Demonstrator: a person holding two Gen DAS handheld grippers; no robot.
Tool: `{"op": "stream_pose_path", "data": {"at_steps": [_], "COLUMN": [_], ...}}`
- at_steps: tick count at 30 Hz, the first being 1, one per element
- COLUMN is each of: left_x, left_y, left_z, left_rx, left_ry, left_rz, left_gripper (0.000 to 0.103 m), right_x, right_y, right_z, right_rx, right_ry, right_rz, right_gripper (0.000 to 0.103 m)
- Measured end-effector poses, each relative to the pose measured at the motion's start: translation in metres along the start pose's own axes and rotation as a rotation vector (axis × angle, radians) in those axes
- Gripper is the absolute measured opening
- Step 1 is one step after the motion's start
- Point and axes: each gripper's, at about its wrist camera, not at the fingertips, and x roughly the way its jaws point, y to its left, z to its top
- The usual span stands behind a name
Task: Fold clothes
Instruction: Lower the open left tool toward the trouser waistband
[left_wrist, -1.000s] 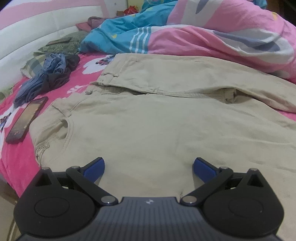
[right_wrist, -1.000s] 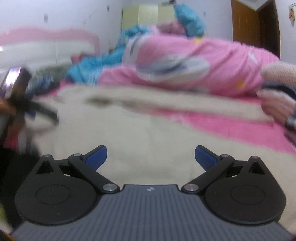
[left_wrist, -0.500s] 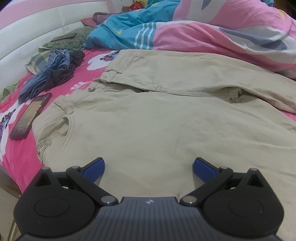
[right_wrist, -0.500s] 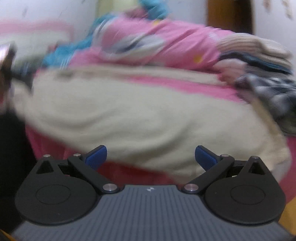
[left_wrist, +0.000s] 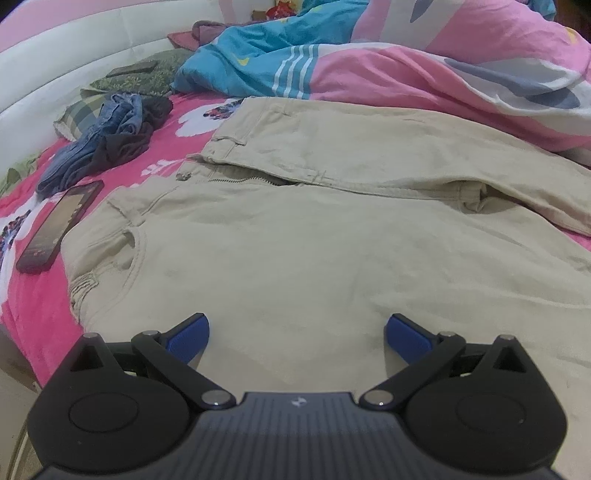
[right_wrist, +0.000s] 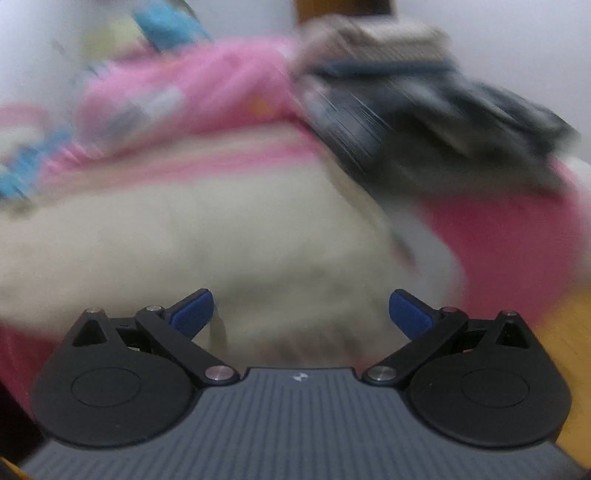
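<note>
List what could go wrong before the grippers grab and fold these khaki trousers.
1. The phone lies right beside the khaki trousers at the waistband; dragging the cloth might sweep it off the bed edge.
2. The fly is open and one leg lies askew over the other, so a fold now would likely trap creases.
3. The right wrist view is motion-blurred, so the right gripper, open like the left gripper, may pinch poorly near the clothes pile.

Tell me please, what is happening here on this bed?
A person holds two grippers over beige trousers spread on a pink bed sheet, about to fold them. The left gripper and the right gripper are both open and hold nothing. The right view is blurred. A phone lies beside the trousers.
</note>
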Motion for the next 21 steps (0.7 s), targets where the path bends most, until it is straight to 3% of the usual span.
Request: {"op": "stream_pose_path", "data": {"at_steps": [1, 4, 7, 11, 15, 21], "left_x": [0.000, -0.004, -0.013, -0.029, -0.033, -0.005], "left_y": [0.000, 0.002, 0.005, 0.009, 0.005, -0.017], "left_z": [0.000, 0.001, -0.002, -0.005, 0.009, 0.059], "left_rx": [0.006, 0.011, -0.004, 0.000, 0.005, -0.028], "left_ry": [-0.004, -0.009, -0.035, -0.095, -0.126, -0.187], "left_rz": [-0.004, -0.007, 0.005, -0.006, -0.045, -0.188], "left_gripper": [0.103, 0.103, 0.103, 0.103, 0.103, 0.103], "right_x": [-0.009, -0.039, -0.029, 0.018, 0.062, 0.127], "right_y": [-0.003, -0.006, 0.029, 0.115, 0.208, 0.307], "right_z": [-0.004, 0.005, 0.048, 0.109, 0.147, 0.196], "right_rx": [0.017, 0.111, 0.070, -0.108, -0.257, -0.358], "right_ry": [0.012, -0.059, -0.136, -0.173, -0.165, -0.065], "right_rz": [-0.025, 0.012, 0.131, 0.343, 0.534, 0.570], "right_gripper": [0.102, 0.102, 0.102, 0.102, 0.102, 0.102]}}
